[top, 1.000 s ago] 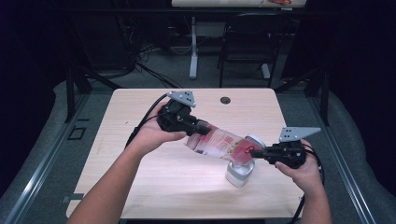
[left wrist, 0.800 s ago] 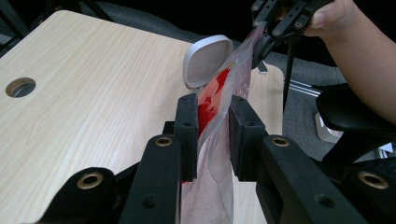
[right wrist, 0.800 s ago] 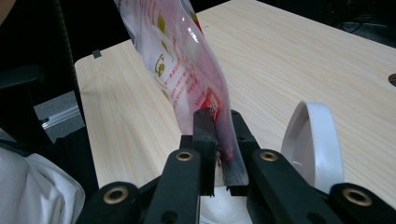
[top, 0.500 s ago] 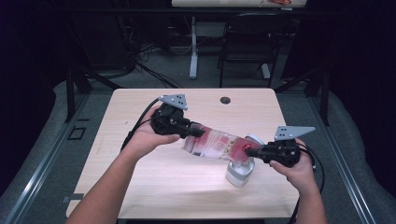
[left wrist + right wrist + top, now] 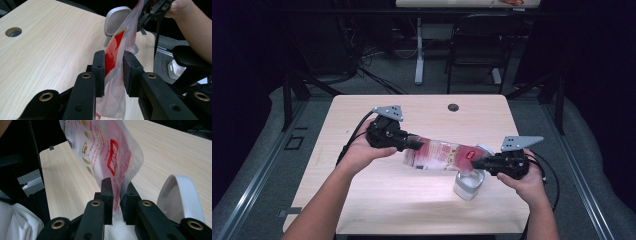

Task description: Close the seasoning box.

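A clear, red-printed plastic bag [image 5: 439,155] hangs stretched between the 2 grippers above the table [image 5: 362,200]. The left gripper [image 5: 412,144] has 1 end of it between its jaws, which have just been opening slightly. The right gripper [image 5: 477,163] pinches the other end, just over a white container [image 5: 468,184] holding white powder.

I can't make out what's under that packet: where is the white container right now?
In the high view the white container stands on the table at front right, directly under the packet's lower end, beside the right gripper.
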`<action>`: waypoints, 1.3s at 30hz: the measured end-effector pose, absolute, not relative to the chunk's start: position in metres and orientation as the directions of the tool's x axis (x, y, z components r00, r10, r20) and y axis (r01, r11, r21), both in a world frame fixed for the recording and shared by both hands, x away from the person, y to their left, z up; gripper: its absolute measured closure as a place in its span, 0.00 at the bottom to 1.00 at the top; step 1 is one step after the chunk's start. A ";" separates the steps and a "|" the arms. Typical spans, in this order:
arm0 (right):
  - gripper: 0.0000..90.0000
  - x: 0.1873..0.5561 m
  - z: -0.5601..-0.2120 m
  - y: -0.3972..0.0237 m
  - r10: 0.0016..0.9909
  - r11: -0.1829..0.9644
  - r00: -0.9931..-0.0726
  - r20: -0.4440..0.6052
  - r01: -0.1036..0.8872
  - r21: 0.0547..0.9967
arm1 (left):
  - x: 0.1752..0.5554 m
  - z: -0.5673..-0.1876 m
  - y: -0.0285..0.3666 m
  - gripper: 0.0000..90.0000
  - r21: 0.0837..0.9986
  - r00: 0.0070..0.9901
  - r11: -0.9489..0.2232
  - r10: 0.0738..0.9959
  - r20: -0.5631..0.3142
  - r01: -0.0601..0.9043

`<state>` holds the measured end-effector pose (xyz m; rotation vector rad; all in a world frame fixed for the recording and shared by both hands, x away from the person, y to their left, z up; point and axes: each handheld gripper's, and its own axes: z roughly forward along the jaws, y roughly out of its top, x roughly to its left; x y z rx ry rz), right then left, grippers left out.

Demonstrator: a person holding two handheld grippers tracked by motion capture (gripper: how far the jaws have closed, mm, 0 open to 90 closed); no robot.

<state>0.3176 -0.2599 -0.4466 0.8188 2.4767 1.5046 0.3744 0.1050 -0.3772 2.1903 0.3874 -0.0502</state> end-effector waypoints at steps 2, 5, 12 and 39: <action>0.91 0.318 -0.448 -0.259 0.510 0.353 -0.844 0.167 0.383 0.854 | 0.374 -0.380 0.106 0.82 0.778 0.948 -0.553 0.262 -0.179 0.300; 0.91 0.319 -0.449 -0.259 0.508 0.356 -0.845 0.169 0.385 0.851 | 0.375 -0.383 0.109 0.82 0.778 0.948 -0.552 0.264 -0.179 0.301; 0.92 0.320 -0.453 -0.256 0.506 0.371 -0.846 0.169 0.390 0.843 | 0.376 -0.392 0.113 0.80 0.770 0.944 -0.556 0.274 -0.187 0.314; 0.94 0.326 -0.463 -0.259 0.510 0.336 -0.836 0.201 0.409 0.848 | 0.379 -0.417 0.117 0.80 0.747 0.933 -0.565 0.286 -0.220 0.350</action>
